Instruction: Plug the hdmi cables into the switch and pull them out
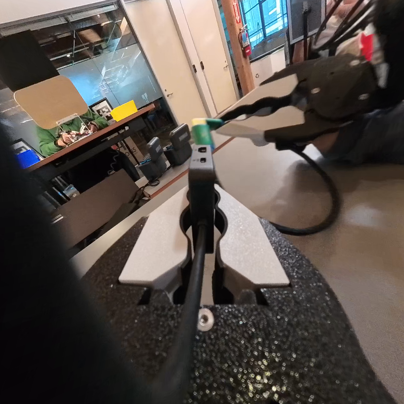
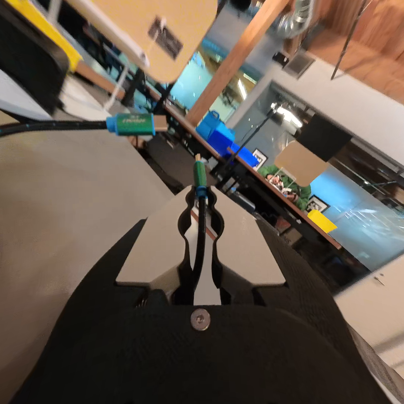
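My left gripper (image 1: pixel 202 193) is shut on the black HDMI switch (image 1: pixel 201 175), held on edge between the pale fingers (image 1: pixel 161 236). A black cable (image 1: pixel 196 262) runs back from the switch through the jaws. My right gripper (image 2: pixel 201 189) is shut on a black HDMI cable (image 2: pixel 200 229) just behind its green plug (image 2: pixel 200 172), whose gold tip is bare. In the left wrist view the right gripper (image 1: pixel 219 124) holds that plug (image 1: pixel 213 122) just above the switch's far end. A second green plug (image 2: pixel 133 126) with a bare gold tip lies to the left.
The grey table top (image 1: pixel 273 175) carries a loop of black cable (image 1: pixel 328 196). Two dark grey devices (image 1: pixel 168 148) stand beyond the switch. A person in green (image 1: pixel 52 135) works at a far brown table (image 1: pixel 91 140) with a yellow box (image 1: pixel 123 110) and blue bins (image 2: pixel 220 133). About 12 cm separates my left fingertips from my right.
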`<act>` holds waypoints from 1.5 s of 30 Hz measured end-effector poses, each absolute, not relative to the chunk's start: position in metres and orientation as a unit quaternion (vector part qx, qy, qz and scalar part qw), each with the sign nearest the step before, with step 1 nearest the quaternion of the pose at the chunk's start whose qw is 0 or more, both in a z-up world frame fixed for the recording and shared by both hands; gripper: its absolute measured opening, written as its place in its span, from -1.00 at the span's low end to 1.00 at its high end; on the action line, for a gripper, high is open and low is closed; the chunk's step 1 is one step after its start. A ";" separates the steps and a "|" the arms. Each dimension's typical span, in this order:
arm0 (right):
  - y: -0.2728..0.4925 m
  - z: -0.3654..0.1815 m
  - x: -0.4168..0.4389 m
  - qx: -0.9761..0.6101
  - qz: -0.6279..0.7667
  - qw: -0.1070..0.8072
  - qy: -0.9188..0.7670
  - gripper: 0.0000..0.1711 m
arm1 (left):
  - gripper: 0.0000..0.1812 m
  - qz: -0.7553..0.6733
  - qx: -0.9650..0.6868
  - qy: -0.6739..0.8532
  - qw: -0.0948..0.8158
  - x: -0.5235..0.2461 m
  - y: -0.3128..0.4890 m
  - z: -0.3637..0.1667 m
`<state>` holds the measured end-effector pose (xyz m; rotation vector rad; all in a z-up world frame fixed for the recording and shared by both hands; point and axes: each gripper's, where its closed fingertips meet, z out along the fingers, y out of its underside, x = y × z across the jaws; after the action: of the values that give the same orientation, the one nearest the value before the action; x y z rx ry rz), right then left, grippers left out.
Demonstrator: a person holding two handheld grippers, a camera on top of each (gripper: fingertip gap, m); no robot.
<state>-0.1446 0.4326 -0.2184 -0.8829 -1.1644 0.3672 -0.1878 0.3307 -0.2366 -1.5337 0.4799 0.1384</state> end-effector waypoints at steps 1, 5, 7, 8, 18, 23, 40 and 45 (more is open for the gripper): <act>0.423 -0.213 -0.139 -0.392 0.181 0.736 -0.521 -0.89 | -0.87 0.061 -0.686 0.213 0.693 -0.188 0.331 -0.236; 0.390 -0.204 -0.122 -0.374 0.225 0.743 -0.507 -0.89 | -0.88 0.063 -0.684 0.212 0.695 -0.189 0.330 -0.235; 0.379 -0.204 -0.117 -0.372 0.232 0.740 -0.510 -0.89 | -0.88 0.062 -0.684 0.213 0.695 -0.188 0.330 -0.236; 0.375 -0.205 -0.116 -0.370 0.233 0.738 -0.513 -0.89 | -0.88 0.063 -0.685 0.215 0.694 -0.188 0.330 -0.236; 0.356 -0.213 -0.116 -0.364 0.221 0.727 -0.539 -0.89 | -0.88 0.064 -0.687 0.230 0.686 -0.183 0.331 -0.240; 0.339 -0.218 -0.118 -0.351 0.203 0.723 -0.560 -0.89 | -0.88 0.066 -0.688 0.236 0.683 -0.182 0.331 -0.241; 0.320 -0.220 -0.109 -0.361 0.205 0.715 -0.562 -0.89 | -0.88 0.070 -0.685 0.250 0.681 -0.176 0.331 -0.243; 0.323 -0.222 -0.107 -0.431 0.291 0.653 -0.551 -0.89 | -0.88 0.155 -0.663 0.278 0.678 -0.178 0.330 -0.239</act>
<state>-0.1072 0.3234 -0.2220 -0.9784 -1.2500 0.6593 -0.1778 0.3296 -0.2395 -1.4896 0.6237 0.3477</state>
